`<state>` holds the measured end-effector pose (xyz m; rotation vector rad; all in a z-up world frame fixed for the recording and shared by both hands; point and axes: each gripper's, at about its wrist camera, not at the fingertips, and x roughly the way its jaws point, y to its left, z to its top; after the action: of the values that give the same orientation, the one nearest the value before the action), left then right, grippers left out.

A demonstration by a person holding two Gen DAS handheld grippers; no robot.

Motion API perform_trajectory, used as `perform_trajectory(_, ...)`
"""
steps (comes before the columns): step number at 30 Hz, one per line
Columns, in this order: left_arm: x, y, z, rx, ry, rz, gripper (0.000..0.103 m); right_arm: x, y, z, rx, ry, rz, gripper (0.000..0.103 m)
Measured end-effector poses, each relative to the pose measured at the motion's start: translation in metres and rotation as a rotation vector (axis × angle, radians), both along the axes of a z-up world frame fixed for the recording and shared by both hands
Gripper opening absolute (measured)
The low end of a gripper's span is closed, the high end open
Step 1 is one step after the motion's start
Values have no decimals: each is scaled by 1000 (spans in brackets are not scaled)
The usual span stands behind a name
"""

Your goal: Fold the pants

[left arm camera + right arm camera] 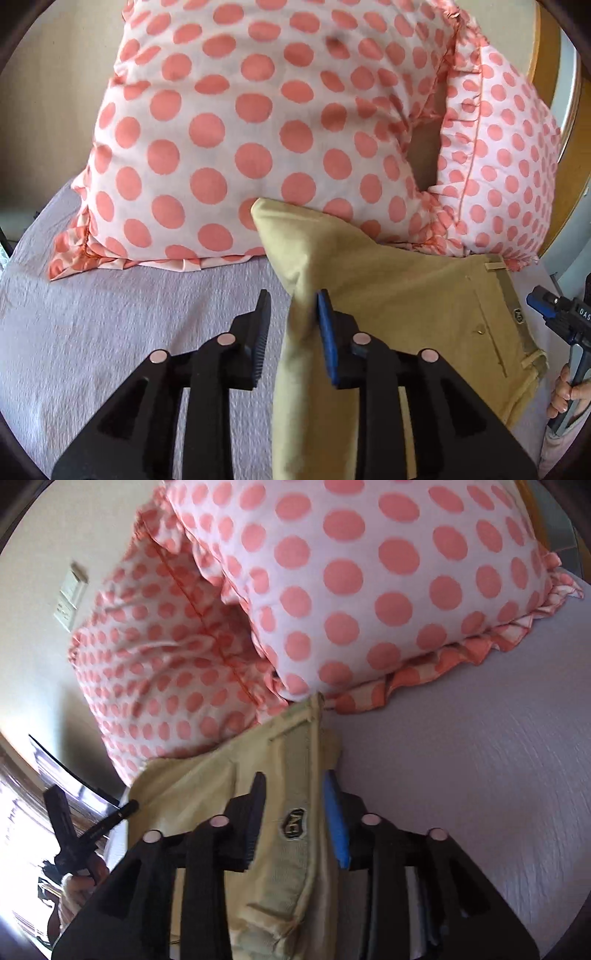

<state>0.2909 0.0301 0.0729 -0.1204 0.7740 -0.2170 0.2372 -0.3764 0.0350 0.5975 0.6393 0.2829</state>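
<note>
Tan pants lie on a lilac bedsheet, against a polka-dot pillow. My left gripper is open; a raised fold of the pants rests against its blue right finger, and the black left finger stands apart. In the right wrist view the pants' waistband with a small dark label runs between the fingers of my right gripper. Its jaws stand open around the waistband. The right gripper also shows at the right edge of the left wrist view.
A large white pillow with coral dots leans at the head of the bed, a second one beside it. A wall with a switch plate stands behind. The sheet stretches to the right.
</note>
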Motion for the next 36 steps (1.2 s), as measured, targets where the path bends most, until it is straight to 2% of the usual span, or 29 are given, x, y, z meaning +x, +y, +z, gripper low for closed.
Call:
perform_trajectory(1,-11,-2,6,-31,-12,-28,33,-8,1,7,20,-36,15,62)
perform_trajectory(2,-21,-5,10,-65,-16,-62,41,-13,4,11,36,-60,42,63)
perform_trajectory(4,-34,-18,10,-91,9,-117,48,-15,16,10,53,-48,107,64)
perform_trajectory(7,-29,-36,-14,-122,146,-147,48,-1,34,-8,61,53,163,64)
perform_trajectory(9,-22,-40,-36,-118,230,-110,48,3,43,-22,33,138,145,64)
perform_trajectory(10,-23,-41,-43,-113,245,-94,47,2,45,-26,30,164,136,64)
perform_trajectory(11,-29,-40,-42,-99,218,-81,48,-5,45,-25,16,169,120,65)
perform_trajectory(12,-37,-41,-39,-49,206,-56,52,-13,47,-20,-28,177,90,72)
perform_trajectory(13,-47,-41,-36,-4,195,-40,61,-24,51,-14,-86,173,61,86)
perform_trajectory(14,-61,-39,-32,27,179,-28,70,-39,57,-7,-148,147,39,93)
perform_trajectory(16,-91,-34,-27,62,145,-16,78,-73,74,3,-248,70,38,101)
perform_trajectory(19,-137,-26,-31,85,153,-13,87,-117,102,-3,-385,30,71,102)
perform_trajectory(23,-175,-22,-46,104,194,5,88,-140,136,-28,-535,98,82,102)
perform_trajectory(28,-190,-26,-54,161,172,40,100,-136,149,-43,-616,181,46,102)
perform_trajectory(31,-193,-32,-58,228,136,49,101,-137,149,-44,-639,198,35,102)
perform_trajectory(36,-194,-30,-59,212,128,58,101,-139,150,-44,-637,194,21,102)
